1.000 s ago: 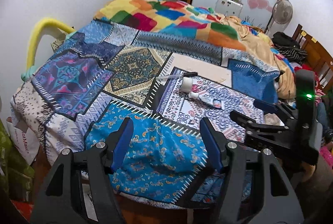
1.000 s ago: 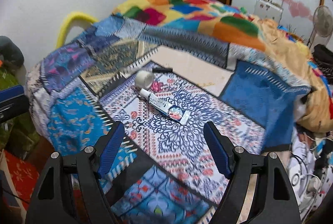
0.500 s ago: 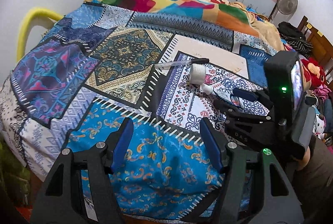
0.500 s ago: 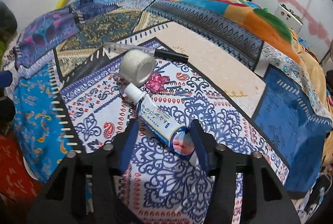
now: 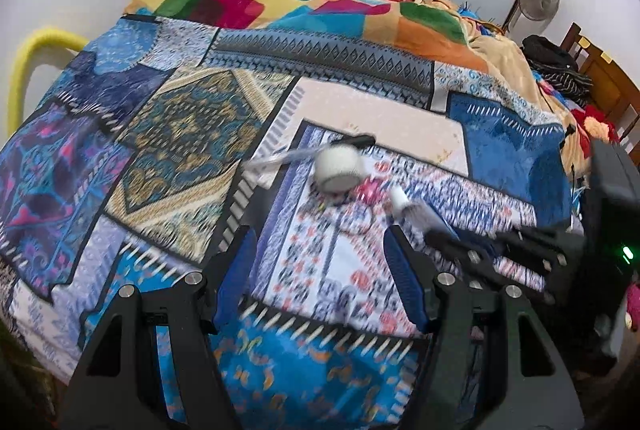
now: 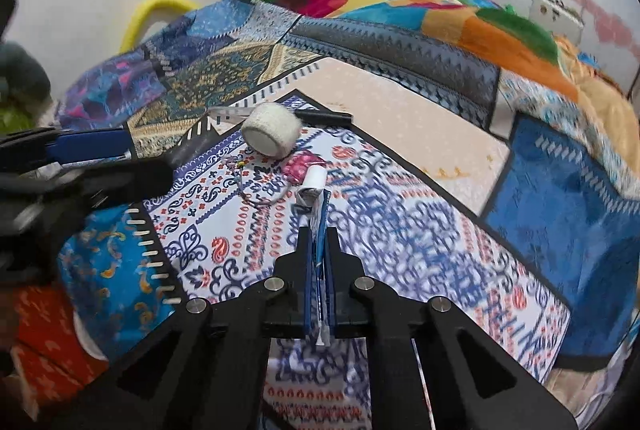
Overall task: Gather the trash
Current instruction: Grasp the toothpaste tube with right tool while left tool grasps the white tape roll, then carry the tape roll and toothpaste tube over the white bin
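Right gripper (image 6: 319, 230) clamped on the tube (image 6: 317, 226); left gripper (image 5: 320, 262) gaping wide. Just beyond: white roll (image 6: 271, 131), pen (image 6: 324, 117), patchwork bedspread (image 6: 400, 198).

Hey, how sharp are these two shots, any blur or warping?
Left wrist view: motion blur smears the bandage roll and patchwork bedspread. Right wrist view: the roll is sharper, but the print near the gripped toothpaste tube streaks. Both views bow with fisheye and have dark corners.

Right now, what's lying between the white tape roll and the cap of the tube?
A small pink pouch lies on the bedspread between the white tape roll and the tube, which the right gripper holds; the right wrist view shows it.
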{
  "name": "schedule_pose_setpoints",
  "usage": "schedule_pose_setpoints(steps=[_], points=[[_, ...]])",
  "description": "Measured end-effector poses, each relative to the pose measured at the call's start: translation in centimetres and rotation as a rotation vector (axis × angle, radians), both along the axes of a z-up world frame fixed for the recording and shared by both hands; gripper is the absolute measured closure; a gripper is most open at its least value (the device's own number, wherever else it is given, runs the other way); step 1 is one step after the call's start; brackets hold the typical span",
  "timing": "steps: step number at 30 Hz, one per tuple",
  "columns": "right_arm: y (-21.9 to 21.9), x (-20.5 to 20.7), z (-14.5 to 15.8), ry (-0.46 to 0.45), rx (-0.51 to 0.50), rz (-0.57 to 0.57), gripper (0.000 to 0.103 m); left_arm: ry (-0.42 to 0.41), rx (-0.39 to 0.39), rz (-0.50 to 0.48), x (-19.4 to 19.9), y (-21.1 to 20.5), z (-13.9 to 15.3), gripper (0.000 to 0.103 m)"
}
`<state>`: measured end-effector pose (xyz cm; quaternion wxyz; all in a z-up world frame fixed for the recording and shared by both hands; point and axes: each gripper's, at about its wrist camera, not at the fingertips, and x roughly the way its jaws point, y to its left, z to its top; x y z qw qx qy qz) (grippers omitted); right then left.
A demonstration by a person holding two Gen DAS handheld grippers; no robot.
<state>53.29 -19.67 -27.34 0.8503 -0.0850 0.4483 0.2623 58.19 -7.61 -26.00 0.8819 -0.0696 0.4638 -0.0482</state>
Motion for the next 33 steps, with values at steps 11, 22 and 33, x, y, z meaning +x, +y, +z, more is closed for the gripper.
schedule_pose_setpoints(steps=[11, 22, 33], points=[[-4.9, 1.1, 1.2, -0.006, 0.083, -0.159, 0.098, 0.044, -0.090, 0.033, 5.9, -0.7, -2.8, 0.038], [-6.9, 0.8, 2.1, -0.001, 0.117, -0.224, 0.098, 0.027, -0.045, -0.010, 6.1, -2.4, -3.3, 0.066], [-7.0, -2.1, 7.1, -0.042, 0.152, -0.234, 0.098, -0.096, 0.058, -0.081, -0.3, -3.3, 5.3, 0.066]])
